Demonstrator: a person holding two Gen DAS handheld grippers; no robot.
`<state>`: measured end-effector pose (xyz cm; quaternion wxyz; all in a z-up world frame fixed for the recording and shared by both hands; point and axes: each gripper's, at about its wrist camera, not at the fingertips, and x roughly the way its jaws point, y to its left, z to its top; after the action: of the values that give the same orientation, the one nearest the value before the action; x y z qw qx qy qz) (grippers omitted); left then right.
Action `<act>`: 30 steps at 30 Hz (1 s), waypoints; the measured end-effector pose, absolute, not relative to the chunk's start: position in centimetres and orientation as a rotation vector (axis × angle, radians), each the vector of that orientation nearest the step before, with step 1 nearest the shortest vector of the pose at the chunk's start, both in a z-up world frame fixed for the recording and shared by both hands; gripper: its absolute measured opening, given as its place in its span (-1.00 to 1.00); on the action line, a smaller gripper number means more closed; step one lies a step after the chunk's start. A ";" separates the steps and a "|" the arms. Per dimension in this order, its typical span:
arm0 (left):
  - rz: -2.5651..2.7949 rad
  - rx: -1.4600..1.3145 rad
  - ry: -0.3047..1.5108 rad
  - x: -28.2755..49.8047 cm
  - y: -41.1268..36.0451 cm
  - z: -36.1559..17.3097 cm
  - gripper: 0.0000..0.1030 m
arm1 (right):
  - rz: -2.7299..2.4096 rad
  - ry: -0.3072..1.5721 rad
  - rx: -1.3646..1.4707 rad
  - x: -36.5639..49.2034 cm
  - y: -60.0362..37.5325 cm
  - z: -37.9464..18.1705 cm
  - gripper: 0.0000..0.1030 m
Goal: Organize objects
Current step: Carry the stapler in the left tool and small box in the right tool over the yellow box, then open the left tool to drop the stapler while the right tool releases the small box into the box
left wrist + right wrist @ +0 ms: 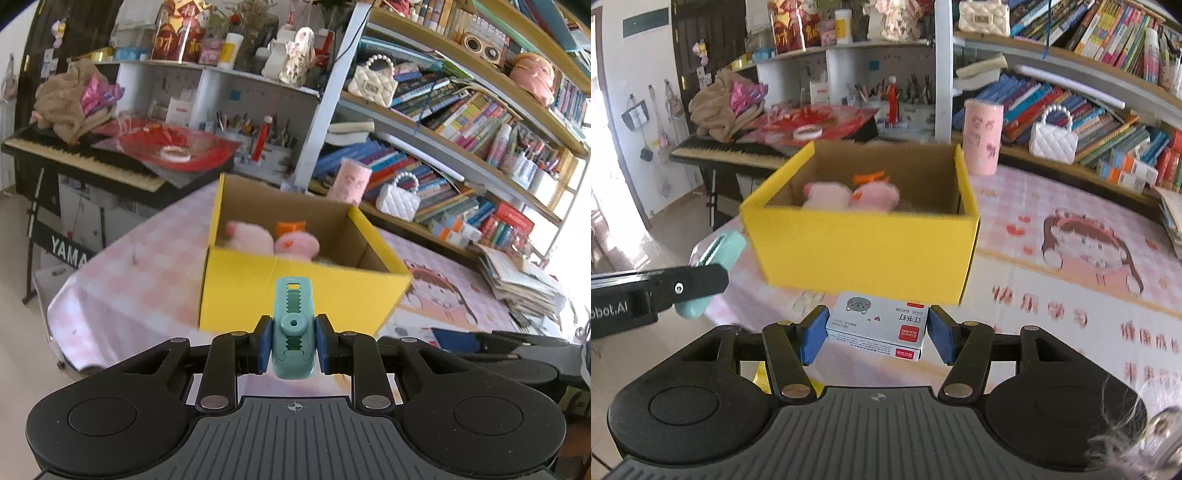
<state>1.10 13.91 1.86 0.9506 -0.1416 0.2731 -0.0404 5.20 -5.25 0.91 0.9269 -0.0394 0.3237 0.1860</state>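
Observation:
A yellow cardboard box stands open on the pink checked tablecloth; it also shows in the right wrist view. Two pink plush toys lie inside it, also seen in the right wrist view. My left gripper is shut on a teal stapler, held in front of the box's near wall. The stapler and left gripper also appear at the left of the right wrist view. My right gripper is shut on a small white staple box just in front of the yellow box.
A pink cylinder and a white quilted handbag stand behind the box by the bookshelves. A keyboard piano with red items stands left. A stack of papers lies on the table's right. A cartoon girl print marks the cloth.

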 end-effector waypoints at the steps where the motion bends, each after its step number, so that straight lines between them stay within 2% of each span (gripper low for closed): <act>1: -0.076 -0.284 0.545 1.8 13.9 2.2 -0.56 | 0.380 0.651 -0.080 5.9 -5.3 1.1 0.09; 10: -0.019 -0.265 0.486 9.1 13.0 3.9 -0.56 | 0.438 0.555 -0.137 13.7 -4.8 3.3 0.09; 14: 0.016 -0.263 0.526 12.4 12.6 3.3 -0.56 | 0.482 0.564 -0.221 17.4 -3.8 2.5 0.09; 22: 0.069 -0.252 0.601 15.9 12.2 1.2 -0.56 | 0.615 0.675 -0.395 22.6 -1.2 -0.3 0.09; 30: 0.065 -0.236 0.639 16.9 11.7 0.4 -0.56 | 0.758 0.865 -0.277 25.7 -1.3 -1.0 0.10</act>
<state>16.89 11.68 0.43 0.9420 -0.1157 0.3133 0.0317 25.71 -1.27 -1.00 0.8302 -0.1305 0.4075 0.3574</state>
